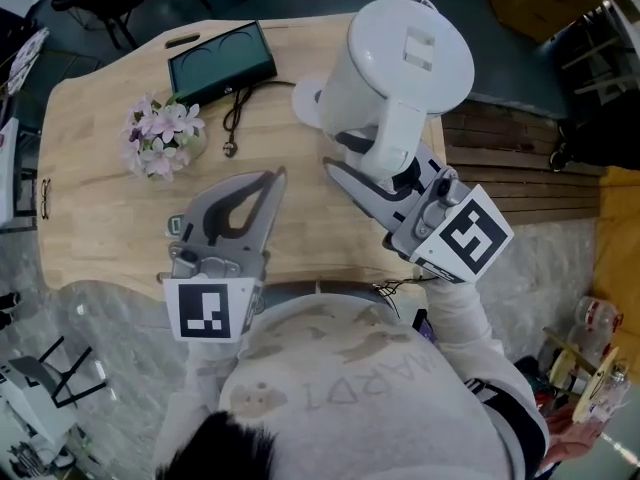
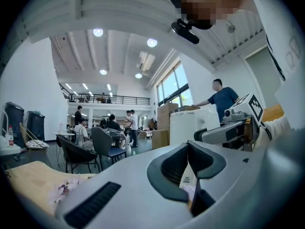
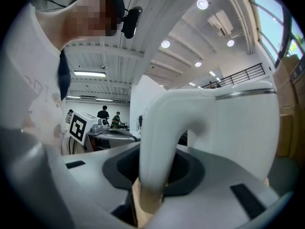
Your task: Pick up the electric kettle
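Observation:
The white electric kettle [image 1: 405,63] hangs above the right end of the wooden table [image 1: 100,208], lifted off its round white base [image 1: 305,103]. My right gripper [image 1: 350,153] is shut on the kettle's handle [image 1: 395,143]. In the right gripper view the handle [image 3: 157,137] fills the jaws and the kettle body [image 3: 228,123] stands just beyond. My left gripper [image 1: 275,175] hovers over the table's middle, shut with nothing in it. In the left gripper view its jaws meet at the tip, and the kettle [image 2: 190,125] shows to the right.
A small vase of pink flowers [image 1: 160,138] stands at the table's left. A dark green case [image 1: 220,63] lies at the far edge, with a black cord [image 1: 232,118] trailing from it. The table's near edge lies close to the person's body.

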A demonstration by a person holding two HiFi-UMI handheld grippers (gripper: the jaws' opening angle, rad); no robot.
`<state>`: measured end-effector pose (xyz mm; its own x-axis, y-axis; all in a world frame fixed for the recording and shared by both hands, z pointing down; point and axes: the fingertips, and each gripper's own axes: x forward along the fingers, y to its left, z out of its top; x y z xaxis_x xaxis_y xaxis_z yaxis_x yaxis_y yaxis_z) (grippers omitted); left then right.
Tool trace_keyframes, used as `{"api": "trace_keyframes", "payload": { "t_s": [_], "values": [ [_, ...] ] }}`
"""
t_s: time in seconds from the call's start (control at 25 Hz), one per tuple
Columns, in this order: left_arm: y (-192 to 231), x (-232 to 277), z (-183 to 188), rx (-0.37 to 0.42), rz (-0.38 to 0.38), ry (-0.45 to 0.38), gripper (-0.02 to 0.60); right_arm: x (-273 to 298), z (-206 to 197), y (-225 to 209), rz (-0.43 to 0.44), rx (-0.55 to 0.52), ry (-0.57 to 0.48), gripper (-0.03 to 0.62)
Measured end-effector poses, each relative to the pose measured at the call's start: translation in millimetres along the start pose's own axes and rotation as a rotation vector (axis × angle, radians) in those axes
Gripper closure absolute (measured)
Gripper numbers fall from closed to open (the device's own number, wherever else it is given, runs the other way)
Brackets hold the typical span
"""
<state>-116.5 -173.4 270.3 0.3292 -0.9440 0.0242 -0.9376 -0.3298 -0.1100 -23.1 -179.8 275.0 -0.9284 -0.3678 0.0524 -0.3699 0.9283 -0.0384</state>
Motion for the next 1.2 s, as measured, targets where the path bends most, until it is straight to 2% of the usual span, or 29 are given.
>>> {"api": "trace_keyframes", "payload": {
  "t_s": [0.52,1.04,1.2],
  "values": [
    [-82,-34,36,-0.03,-0.121,-0.062,0.581,-82,13,58,-0.088,-0.017,0.01,0.484],
    [-105,-45,57,-0.004,-0.126,-0.136,0.581,-113,21,85,-0.109,-0.042,-0.015,0.484],
    [-113,-45,56,-0.005,-0.133,-0.118,0.581,-118,23,85,-0.112,-0.05,-0.023,0.484]
  ]
}}
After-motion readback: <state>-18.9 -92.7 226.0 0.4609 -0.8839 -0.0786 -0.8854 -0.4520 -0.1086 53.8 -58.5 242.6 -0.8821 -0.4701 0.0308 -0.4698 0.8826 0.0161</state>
